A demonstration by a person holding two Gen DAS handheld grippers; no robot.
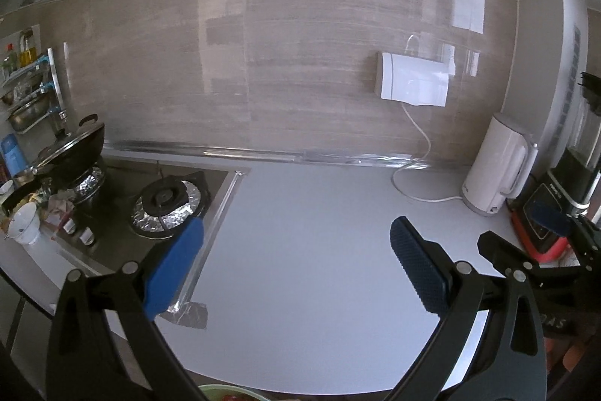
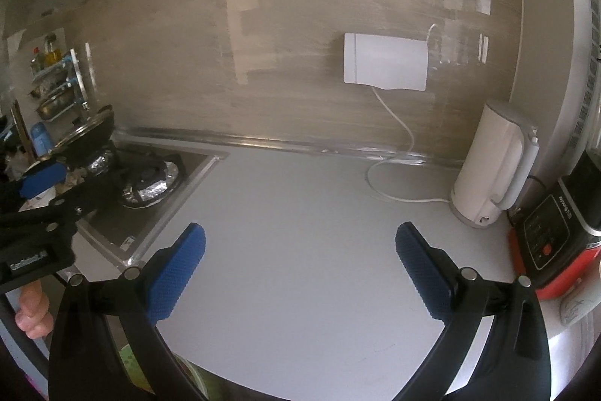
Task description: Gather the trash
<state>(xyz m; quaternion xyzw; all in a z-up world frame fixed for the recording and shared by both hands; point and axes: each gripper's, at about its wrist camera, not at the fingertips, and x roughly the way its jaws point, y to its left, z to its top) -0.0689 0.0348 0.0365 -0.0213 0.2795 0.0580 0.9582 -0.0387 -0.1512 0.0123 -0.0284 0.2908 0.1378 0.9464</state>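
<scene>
Two tools, left tool (image 1: 296, 250) and right tool (image 2: 300, 258), gaping wide, empty, over bare counter (image 1: 300, 198) (trash likely leftward, near stove (image 1: 165, 202)); sweep left, low.

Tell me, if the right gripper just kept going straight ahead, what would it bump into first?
Probably nothing soon: the right gripper is open over bare white countertop. Straight on, it looks likely to reach the beige wall, passing left of the white kettle. Depth is hard to judge.
</scene>
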